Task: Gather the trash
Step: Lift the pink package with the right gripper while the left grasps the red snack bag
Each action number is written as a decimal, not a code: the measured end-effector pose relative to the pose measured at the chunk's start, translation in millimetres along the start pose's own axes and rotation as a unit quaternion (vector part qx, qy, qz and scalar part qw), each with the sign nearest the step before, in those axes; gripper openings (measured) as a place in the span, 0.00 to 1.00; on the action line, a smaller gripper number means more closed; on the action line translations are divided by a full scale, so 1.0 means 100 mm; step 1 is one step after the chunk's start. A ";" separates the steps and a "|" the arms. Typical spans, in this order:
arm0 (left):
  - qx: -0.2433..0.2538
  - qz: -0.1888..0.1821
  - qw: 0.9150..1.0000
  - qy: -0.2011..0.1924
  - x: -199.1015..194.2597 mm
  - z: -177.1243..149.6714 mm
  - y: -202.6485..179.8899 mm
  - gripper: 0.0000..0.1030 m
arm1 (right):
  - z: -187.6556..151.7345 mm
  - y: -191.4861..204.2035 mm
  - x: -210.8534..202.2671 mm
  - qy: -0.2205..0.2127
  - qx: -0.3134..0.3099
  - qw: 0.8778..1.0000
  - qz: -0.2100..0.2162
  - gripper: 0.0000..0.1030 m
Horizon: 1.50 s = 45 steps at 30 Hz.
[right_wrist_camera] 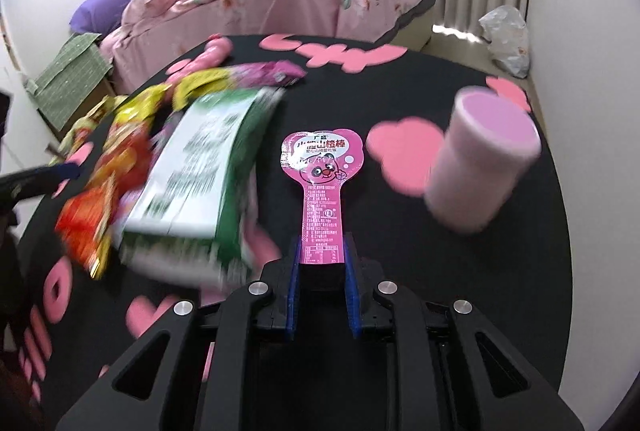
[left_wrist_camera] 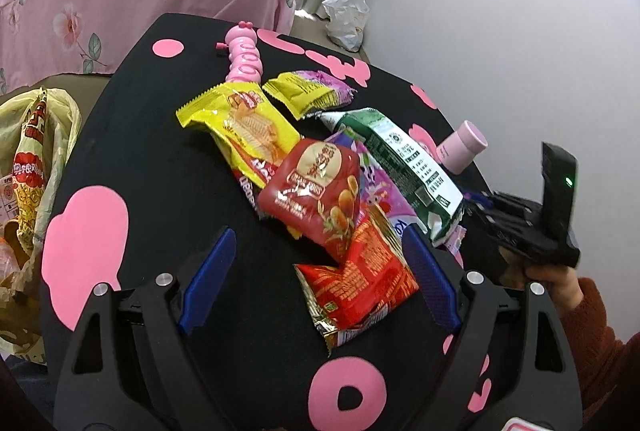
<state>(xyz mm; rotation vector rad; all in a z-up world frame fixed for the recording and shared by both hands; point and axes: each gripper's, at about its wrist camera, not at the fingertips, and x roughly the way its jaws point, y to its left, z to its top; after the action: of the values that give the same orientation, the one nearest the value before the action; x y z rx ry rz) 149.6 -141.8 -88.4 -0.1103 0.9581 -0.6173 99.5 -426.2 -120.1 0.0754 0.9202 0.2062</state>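
On the black table (left_wrist_camera: 160, 159), the right gripper (right_wrist_camera: 320, 255) pinched a pink wrapper (right_wrist_camera: 322, 167) beside the pink cup (right_wrist_camera: 480, 167), while the left gripper (left_wrist_camera: 316, 271) hung open over the wrapper pile (left_wrist_camera: 320, 183), mostly uncollected.

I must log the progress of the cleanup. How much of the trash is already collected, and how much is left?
Done: hard to tell; the yellow plastic bag beside the table seems to hold something. In hand: the right gripper is shut on a pink wrapper; the left gripper is open over the red packet. Left: most wrappers, such as the yellow packet and the green-white packet.
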 end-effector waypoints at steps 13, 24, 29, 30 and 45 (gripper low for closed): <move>0.015 -0.011 1.000 0.016 -0.03 -0.14 -0.06 0.78 | -0.32 0.13 -0.39 -0.008 -0.023 1.000 0.004 0.52; 0.030 -0.016 0.999 0.026 -0.13 -0.19 -0.05 0.78 | 0.02 0.09 0.00 0.008 -0.036 0.999 0.013 0.44; 0.057 -0.029 0.997 0.032 -0.11 -0.20 -0.15 0.78 | -0.06 0.05 -0.20 -0.010 -0.013 1.000 -0.003 0.43; 0.061 -0.034 0.997 0.031 -0.09 -0.19 -0.17 0.78 | -0.10 0.02 -0.28 -0.016 -0.003 1.000 -0.008 0.43; 0.137 -0.047 0.986 0.083 -0.07 -0.57 -0.57 0.78 | -0.37 -0.02 -0.78 -0.061 0.041 0.997 -0.017 0.44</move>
<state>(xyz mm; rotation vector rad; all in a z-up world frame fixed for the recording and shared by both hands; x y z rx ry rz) 76.5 -174.8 -96.1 0.1437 1.0239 -0.8495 24.4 -445.2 -82.1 0.1470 0.8071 0.1309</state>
